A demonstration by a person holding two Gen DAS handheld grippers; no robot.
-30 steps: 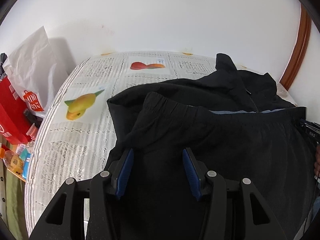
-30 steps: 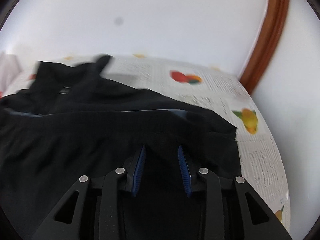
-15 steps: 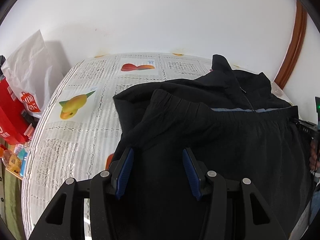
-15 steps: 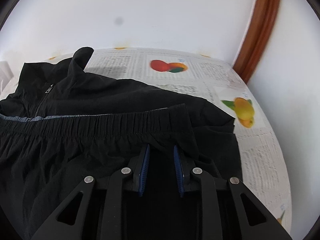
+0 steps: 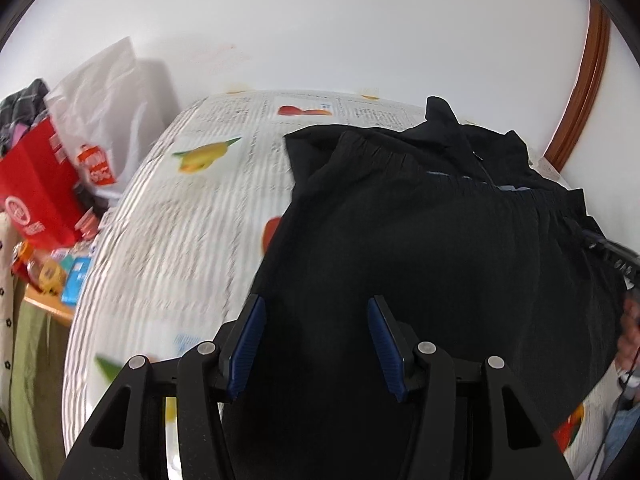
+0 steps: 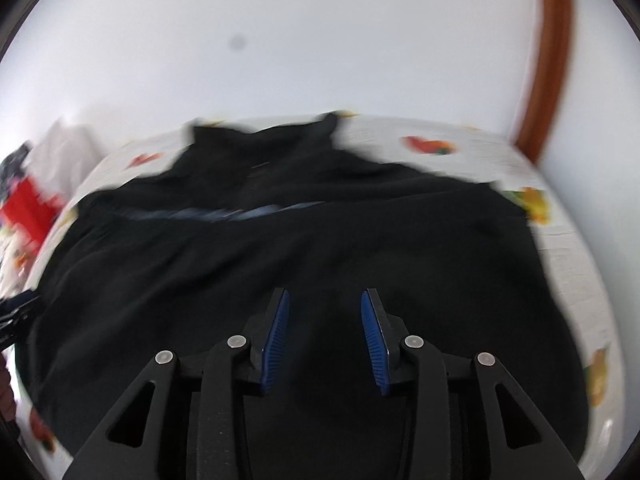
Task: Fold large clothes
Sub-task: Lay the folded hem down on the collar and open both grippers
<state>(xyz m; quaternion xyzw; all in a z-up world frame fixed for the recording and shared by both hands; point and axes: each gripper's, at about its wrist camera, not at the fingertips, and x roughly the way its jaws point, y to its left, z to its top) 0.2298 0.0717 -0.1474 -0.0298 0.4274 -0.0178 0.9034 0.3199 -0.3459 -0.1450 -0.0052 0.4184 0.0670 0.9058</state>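
A large black jacket [image 5: 420,240] lies on the table, its lower half folded up over the zipped collar at the back; it also shows in the right wrist view [image 6: 304,248], blurred. My left gripper [image 5: 316,320] is open and empty, above the jacket's near left part. My right gripper [image 6: 324,312] is open and empty, above the jacket's near middle. Blue pads [image 6: 276,336] line the fingers.
The table wears a white cloth printed with fruit and text [image 5: 180,232]. A red paper bag [image 5: 36,188] and a white plastic bag [image 5: 108,112] stand off its left edge, with small packets [image 5: 60,268] below. A brown door frame [image 6: 548,52] stands at the back right.
My right gripper has let go of the jacket's hem and opened. Both grippers have pulled back toward me and risen. The folded hem now rests on the jacket.
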